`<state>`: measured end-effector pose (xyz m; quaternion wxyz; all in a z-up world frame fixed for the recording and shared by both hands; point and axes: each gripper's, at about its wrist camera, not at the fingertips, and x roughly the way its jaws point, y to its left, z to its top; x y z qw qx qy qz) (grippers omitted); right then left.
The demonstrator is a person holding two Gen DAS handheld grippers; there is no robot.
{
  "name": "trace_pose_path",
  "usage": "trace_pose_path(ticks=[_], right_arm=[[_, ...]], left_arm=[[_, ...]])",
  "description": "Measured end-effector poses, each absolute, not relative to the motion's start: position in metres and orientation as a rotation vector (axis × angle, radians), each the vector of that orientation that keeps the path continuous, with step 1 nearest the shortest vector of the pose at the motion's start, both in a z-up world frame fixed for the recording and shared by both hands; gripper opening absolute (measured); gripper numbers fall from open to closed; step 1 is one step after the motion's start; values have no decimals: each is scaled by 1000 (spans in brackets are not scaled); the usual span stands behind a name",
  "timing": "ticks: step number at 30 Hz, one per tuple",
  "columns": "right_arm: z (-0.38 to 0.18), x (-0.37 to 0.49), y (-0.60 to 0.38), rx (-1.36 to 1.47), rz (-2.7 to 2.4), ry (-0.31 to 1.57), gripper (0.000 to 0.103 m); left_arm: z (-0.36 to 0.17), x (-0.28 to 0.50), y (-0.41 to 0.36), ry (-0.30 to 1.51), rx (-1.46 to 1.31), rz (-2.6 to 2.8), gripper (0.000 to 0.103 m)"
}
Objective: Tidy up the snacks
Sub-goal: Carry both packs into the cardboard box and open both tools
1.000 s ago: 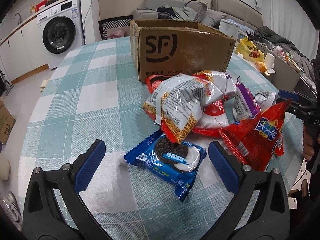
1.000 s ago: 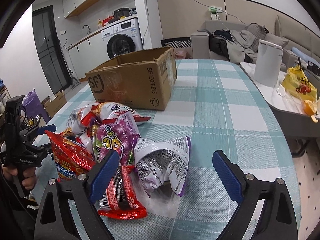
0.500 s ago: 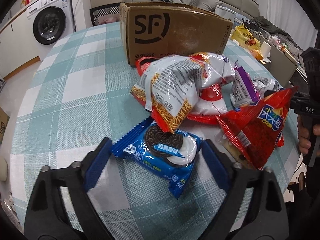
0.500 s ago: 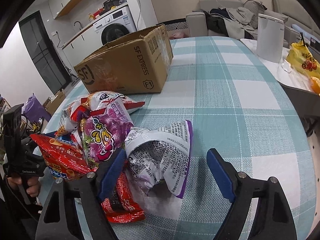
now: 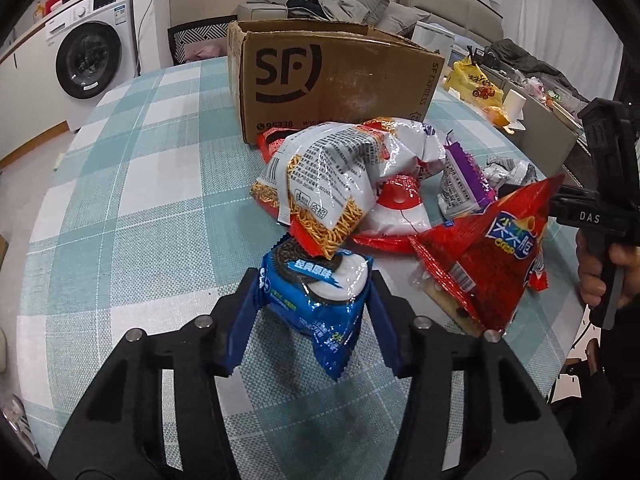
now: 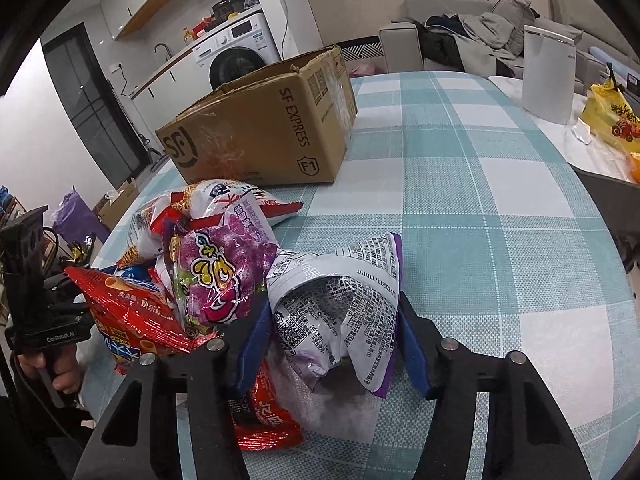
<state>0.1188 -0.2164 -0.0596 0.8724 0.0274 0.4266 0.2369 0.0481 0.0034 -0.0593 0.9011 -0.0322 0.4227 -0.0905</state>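
A heap of snack bags lies on the checked table [image 5: 132,184] in front of an open SF cardboard box [image 5: 336,80], which also shows in the right wrist view [image 6: 264,128]. My left gripper [image 5: 314,304] is shut on a blue Oreo packet [image 5: 316,292] at the heap's near edge. A noodle bag [image 5: 328,184] overlaps the packet's far end. My right gripper [image 6: 332,328] is shut on a white and purple snack bag [image 6: 344,300] at the heap's right side. A red chip bag [image 5: 492,256] and a purple candy bag [image 6: 224,276] lie beside them.
A small red packet [image 6: 264,416] lies under my right gripper's left finger. A white appliance [image 6: 548,72] and a yellow bag [image 6: 612,116] stand on a side counter at the right. A washing machine [image 5: 88,64] and a sofa are behind the table.
Both grippers moved forward and closed: the left onto the Oreo packet, the right onto the white and purple bag. Both packets now look squeezed between the pads.
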Motion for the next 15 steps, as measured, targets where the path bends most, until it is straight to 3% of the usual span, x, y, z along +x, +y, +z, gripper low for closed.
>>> trace_pose_path(ticks=[15], right_arm=[[-46, 115, -233, 88, 457, 835, 56]], left_arm=[[-52, 30, 24, 814, -112, -124, 46]])
